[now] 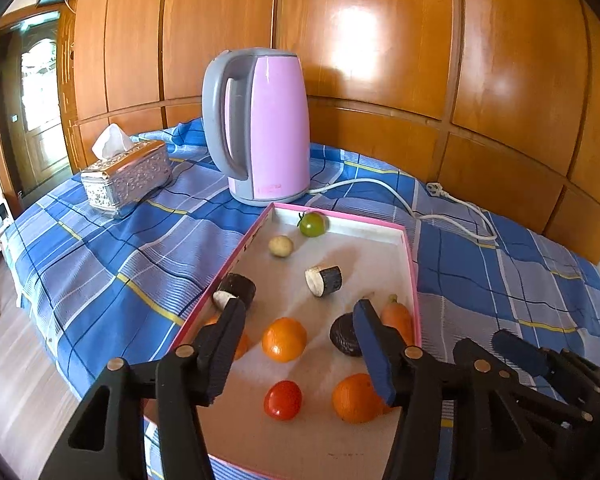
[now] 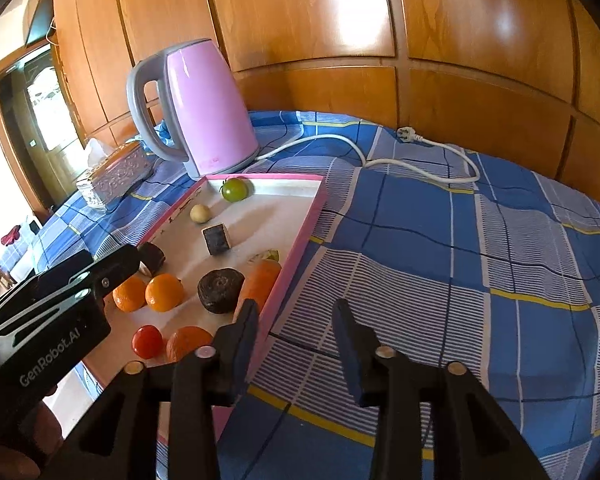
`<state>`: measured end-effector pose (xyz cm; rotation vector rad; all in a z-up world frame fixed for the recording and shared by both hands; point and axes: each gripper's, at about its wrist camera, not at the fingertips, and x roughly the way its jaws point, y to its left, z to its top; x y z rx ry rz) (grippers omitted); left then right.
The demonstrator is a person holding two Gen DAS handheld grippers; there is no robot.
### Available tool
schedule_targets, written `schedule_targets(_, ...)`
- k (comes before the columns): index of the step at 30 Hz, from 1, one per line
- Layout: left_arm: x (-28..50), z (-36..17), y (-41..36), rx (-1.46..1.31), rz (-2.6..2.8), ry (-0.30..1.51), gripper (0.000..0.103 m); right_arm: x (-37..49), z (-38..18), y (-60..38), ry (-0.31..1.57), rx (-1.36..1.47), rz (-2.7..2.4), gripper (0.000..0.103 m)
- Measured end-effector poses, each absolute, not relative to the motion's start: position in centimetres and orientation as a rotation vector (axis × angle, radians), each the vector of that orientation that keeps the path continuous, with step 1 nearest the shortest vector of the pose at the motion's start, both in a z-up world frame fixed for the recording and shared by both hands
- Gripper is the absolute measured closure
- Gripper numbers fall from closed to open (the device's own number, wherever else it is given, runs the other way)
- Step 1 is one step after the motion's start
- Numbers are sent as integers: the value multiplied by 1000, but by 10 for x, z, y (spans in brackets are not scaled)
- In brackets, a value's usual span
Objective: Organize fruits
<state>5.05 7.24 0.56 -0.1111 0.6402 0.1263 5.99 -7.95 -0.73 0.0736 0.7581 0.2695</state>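
Here, listed from the near edge outward. Left gripper (image 1: 300, 326): fingers spread wide, nothing between them, poised over the near half of the tray (image 1: 408, 240). Right gripper (image 2: 296, 322): likewise spread and holding nothing, hanging over the tray's right rim and the bare cloth beside it.

Tray, pink-rimmed, shallow, pale floor. Nearest row: red tomato (image 1: 283, 399) and an orange (image 1: 354, 398), apart from each other. Next row: a second orange (image 1: 284, 339); a third orange (image 2: 129, 294), partly hidden behind the left finger in the left view; a dark round lump (image 1: 344, 336), kind uncertain; a carrot (image 1: 398, 318) lying against the right rim. Middle: two dark-skinned, white-fleshed cut pieces, one (image 1: 236, 290) at the left rim, one (image 1: 324, 280) central. Far end: small pale round item (image 1: 281, 246), then a green tomato (image 1: 312, 224) in the far corner.

Progress: every piece lies inside the tray, loosely scattered, like kinds not grouped. That fits a tray awaiting sorting or one just filled; the scene alone does not settle which.

Room: gaps between pieces admit a finger on each side. The low rim is the edge to mind. Right of the tray, checked blue tablecloth (image 2: 460, 260) lies open. Beyond, pink kettle (image 1: 260, 124) stands close to the tray's far edge, its white cord (image 2: 420, 164) trailing right; tissue box (image 1: 126, 178) far left.
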Motion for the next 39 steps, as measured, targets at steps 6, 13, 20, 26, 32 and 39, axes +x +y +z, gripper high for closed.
schedule_targets(6,33,3,72,-113,125,642,35,49,-6,-82,742,67,235,53)
schedule_targets(13,10,-1,84,-126,150,638,27,34,-10,-78,737,45,217,53)
schedule_targets(20,-4,-6,93,-136,173,635,21,24,-9,-70,724,23,233,53)
schedule_targets(26,-10,-3,89,-129,162,622,18,18,-8,-67,716,10,237,53)
schedule_targets(32,-13,-2,86,-123,154,613,17,15,-7,-65,710,2,233,53)
schedule_targets(39,-14,-1,86,-124,160,611,14,12,-7,-64,709,-5,235,53)
